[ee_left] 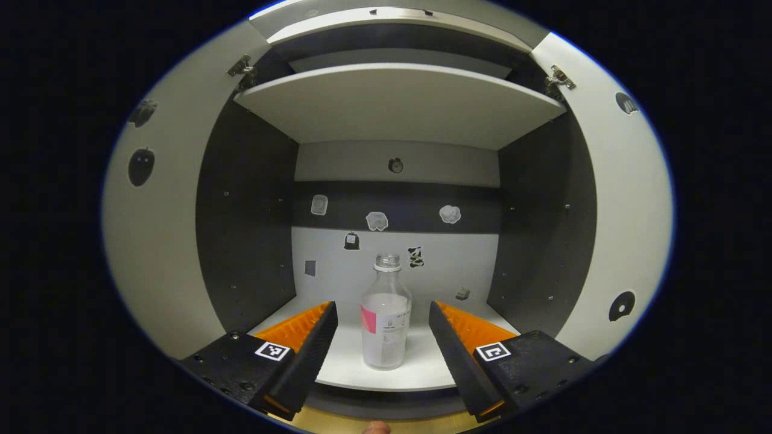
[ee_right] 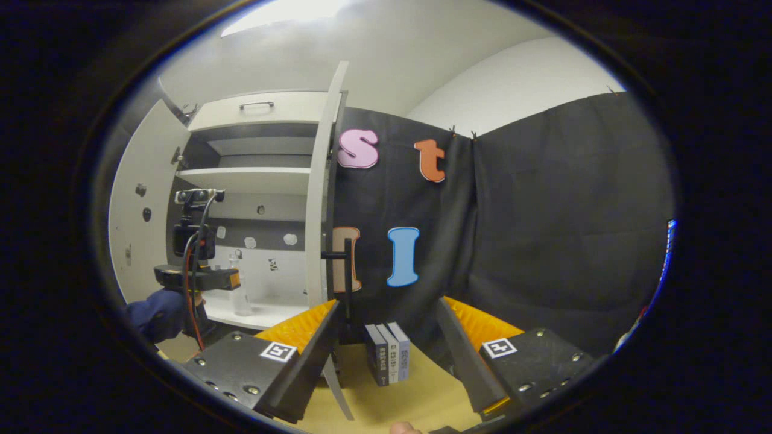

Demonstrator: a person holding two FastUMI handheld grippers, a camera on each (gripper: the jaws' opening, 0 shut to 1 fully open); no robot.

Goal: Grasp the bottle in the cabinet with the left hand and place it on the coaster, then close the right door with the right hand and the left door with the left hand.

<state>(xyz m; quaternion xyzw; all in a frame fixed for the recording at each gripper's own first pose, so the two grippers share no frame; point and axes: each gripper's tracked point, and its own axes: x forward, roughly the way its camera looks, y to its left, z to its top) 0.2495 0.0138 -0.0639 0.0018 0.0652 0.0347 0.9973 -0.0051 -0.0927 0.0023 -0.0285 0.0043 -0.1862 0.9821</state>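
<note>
1. You are lining the left gripper [ee_left: 382, 328] up with the bottle [ee_left: 386, 313] on the cabinet shelf [ee_left: 422, 371], fingers spread to straddle it.
2. You are holding the right gripper [ee_right: 389, 337], fingers spread, near the right door [ee_right: 319, 199].

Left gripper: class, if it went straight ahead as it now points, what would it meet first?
Most likely the clear bottle, standing upright on the cabinet's bottom shelf, centred between the open fingers of the left gripper. Depth is hard to judge, but nothing appears to stand in between.
</note>
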